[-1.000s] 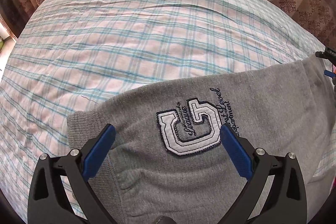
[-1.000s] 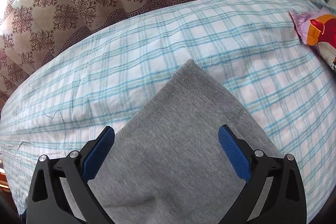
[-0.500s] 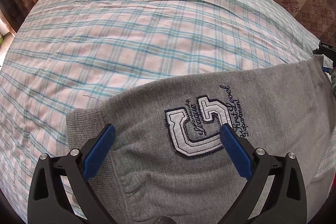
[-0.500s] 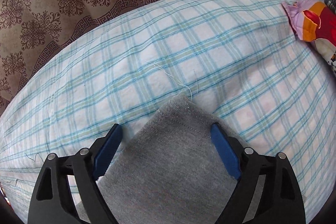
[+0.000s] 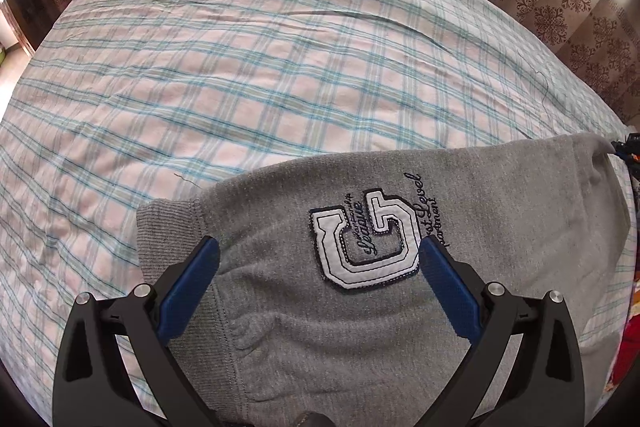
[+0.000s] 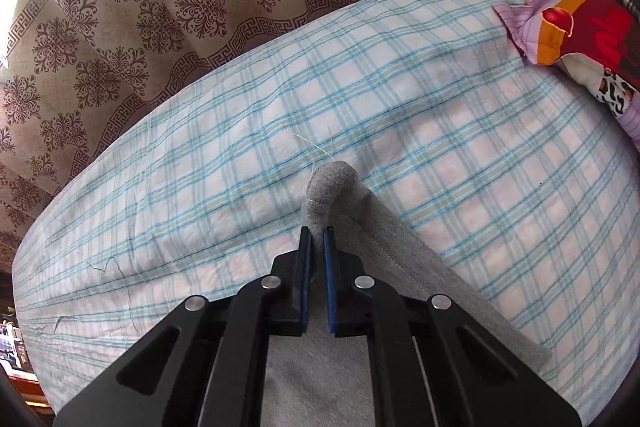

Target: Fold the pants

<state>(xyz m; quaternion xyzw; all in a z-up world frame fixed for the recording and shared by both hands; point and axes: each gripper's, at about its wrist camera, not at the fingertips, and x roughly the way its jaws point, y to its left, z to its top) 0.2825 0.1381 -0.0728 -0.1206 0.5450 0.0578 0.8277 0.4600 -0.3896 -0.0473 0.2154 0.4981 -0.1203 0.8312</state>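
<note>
Pants [image 5: 500,211]: grey fleece, stitched patch | left gripper [image 5: 318,259] jaws spread | right gripper [image 6: 317,239] jaws pinching bunched hem

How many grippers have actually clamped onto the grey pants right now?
1. The right gripper is shut on the grey pants at a hem corner; the left gripper hovers open over the logo patch.

Bed [image 5: 248,75] covered with a plaid sheet, white ground with teal and green lines, lightly creased; loose threads lie on it. Grey pants [image 5: 500,211] lie directly on the sheet at the near side, a white letter patch facing up. A colourful cloth item [image 6: 576,27] rests on the sheet at the far right corner in the right wrist view.
</note>
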